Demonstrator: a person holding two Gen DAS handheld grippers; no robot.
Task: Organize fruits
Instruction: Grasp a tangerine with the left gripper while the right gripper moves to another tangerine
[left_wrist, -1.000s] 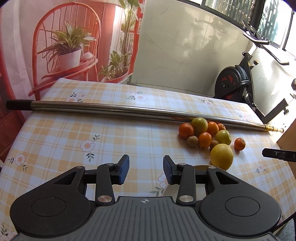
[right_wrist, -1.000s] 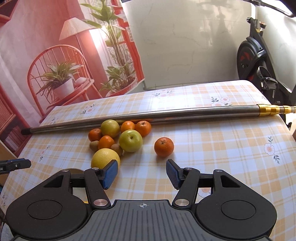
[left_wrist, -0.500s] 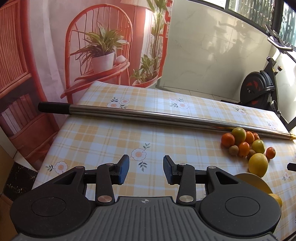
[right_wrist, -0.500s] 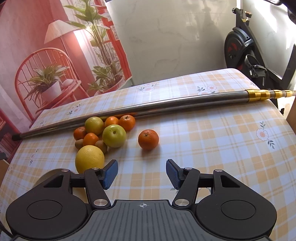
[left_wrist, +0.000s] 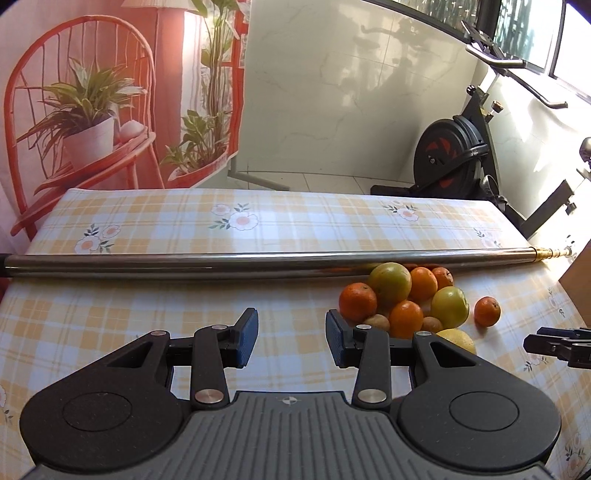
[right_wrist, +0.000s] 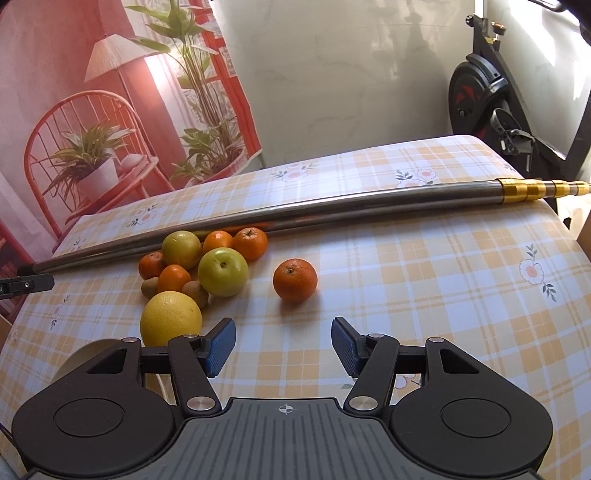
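Your left gripper (left_wrist: 291, 338) hangs over the checked cloth of the desk (left_wrist: 155, 302) with its fingers (left_wrist: 246, 334) narrowly parted and nothing between them; your right gripper (right_wrist: 283, 347) has its fingers (right_wrist: 221, 345) somewhat wider, also bare. The fruit pile (right_wrist: 199, 266) sits to the left ahead of your right gripper, huddled against the long metal pole (right_wrist: 332, 208), whose long axis runs across the desk from left to right with its gold tip pointing right. A large yellow citrus (right_wrist: 170, 316) lies nearest, just beside your right gripper's left finger, with a green apple (right_wrist: 222, 271), its stem end facing you, behind it. One lone mandarin (right_wrist: 295, 280) sits apart to the right of the pile, almost straight ahead of your right gripper.
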